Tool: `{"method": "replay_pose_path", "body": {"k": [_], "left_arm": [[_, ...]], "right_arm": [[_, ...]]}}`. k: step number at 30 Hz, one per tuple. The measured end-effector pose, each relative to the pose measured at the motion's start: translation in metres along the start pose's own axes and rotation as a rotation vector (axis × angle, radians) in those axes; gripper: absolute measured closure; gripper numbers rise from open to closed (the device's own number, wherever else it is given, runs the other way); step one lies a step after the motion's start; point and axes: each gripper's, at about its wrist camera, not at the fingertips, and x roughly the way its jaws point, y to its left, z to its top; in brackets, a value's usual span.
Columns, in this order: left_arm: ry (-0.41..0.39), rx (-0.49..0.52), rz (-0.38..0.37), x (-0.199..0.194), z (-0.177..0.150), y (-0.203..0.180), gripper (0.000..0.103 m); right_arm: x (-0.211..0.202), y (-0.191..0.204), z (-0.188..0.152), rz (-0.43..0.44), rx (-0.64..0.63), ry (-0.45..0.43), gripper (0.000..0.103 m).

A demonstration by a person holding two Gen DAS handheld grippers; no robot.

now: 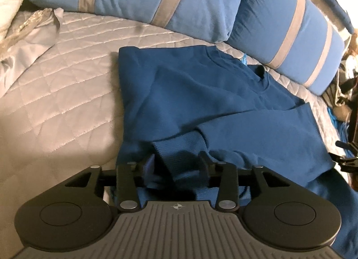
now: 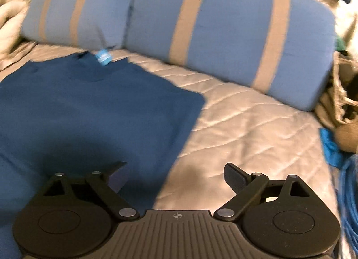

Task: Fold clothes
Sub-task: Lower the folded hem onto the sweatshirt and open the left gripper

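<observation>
Your left hand-held gripper (image 1: 177, 165) straddles the sweatshirt (image 1: 201, 102) cuff (image 1: 179, 147), released (sleeve folded inward); the right hand-held gripper (image 2: 176, 176) gapes empty.

Dark blue sweater (image 1: 201, 93), long-sleeved knit, lying flat on the quilted grey bedspread (image 1: 67, 84) just below two blue pillows with grey stripes. Partly folded: one sleeve (image 1: 257, 124) crosses over the body, its ribbed cuff (image 1: 179, 144) ending near the bottom hem. Round neckline (image 1: 259, 73) points toward the pillows, with a light blue tag (image 2: 103, 57) sticking out at the collar. Left edge is straight and folded. Fabric mildly wrinkled around the cuff. Right-wrist view is blurred; the right side of the body (image 2: 111, 111) lies smooth there.
</observation>
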Motion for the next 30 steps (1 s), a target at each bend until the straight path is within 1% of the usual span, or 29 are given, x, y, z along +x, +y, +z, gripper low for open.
{"method": "replay_pose_path", "body": {"k": [2, 5, 8, 10, 11, 12, 17, 20, 24, 27, 30], "left_arm": [[-0.004, 0.022, 0.017, -0.004, 0.000, -0.002, 0.050], [-0.062, 0.058, 0.069, -0.017, -0.003, -0.005, 0.038], [-0.115, 0.093, 0.107, -0.034, -0.004, -0.007, 0.037], [-0.150, 0.114, 0.124, -0.048, -0.004, -0.010, 0.036], [-0.174, 0.122, 0.131, -0.056, -0.004, -0.012, 0.033], [-0.197, 0.129, 0.139, -0.065, -0.005, -0.014, 0.032], [-0.284, 0.155, 0.132, -0.110, -0.008, -0.022, 0.032], [-0.325, 0.175, 0.130, -0.134, -0.011, -0.027, 0.031], [-0.371, 0.237, 0.130, -0.164, -0.020, -0.032, 0.031], [-0.390, 0.294, 0.141, -0.183, -0.031, -0.033, 0.031], [-0.378, 0.277, 0.136, -0.196, -0.042, -0.026, 0.031]], "right_arm": [[0.010, 0.010, -0.003, -0.004, -0.053, 0.044, 0.008], [0.010, 0.009, -0.003, -0.015, -0.030, 0.043, 0.007], [-0.005, 0.006, 0.000, -0.050, -0.006, 0.001, 0.007], [-0.021, 0.005, 0.004, -0.070, -0.002, -0.035, 0.004], [-0.030, 0.003, 0.006, -0.079, 0.000, -0.061, 0.002], [-0.040, 0.002, 0.008, -0.088, 0.002, -0.087, 0.000], [-0.087, -0.012, 0.019, -0.111, 0.042, -0.191, 0.000], [-0.115, -0.022, 0.023, -0.109, 0.076, -0.237, 0.000], [-0.152, -0.030, 0.020, -0.072, 0.081, -0.280, 0.000], [-0.175, -0.034, 0.011, -0.007, 0.067, -0.290, 0.000], [-0.191, -0.039, 0.001, 0.030, 0.067, -0.270, 0.000]]}}
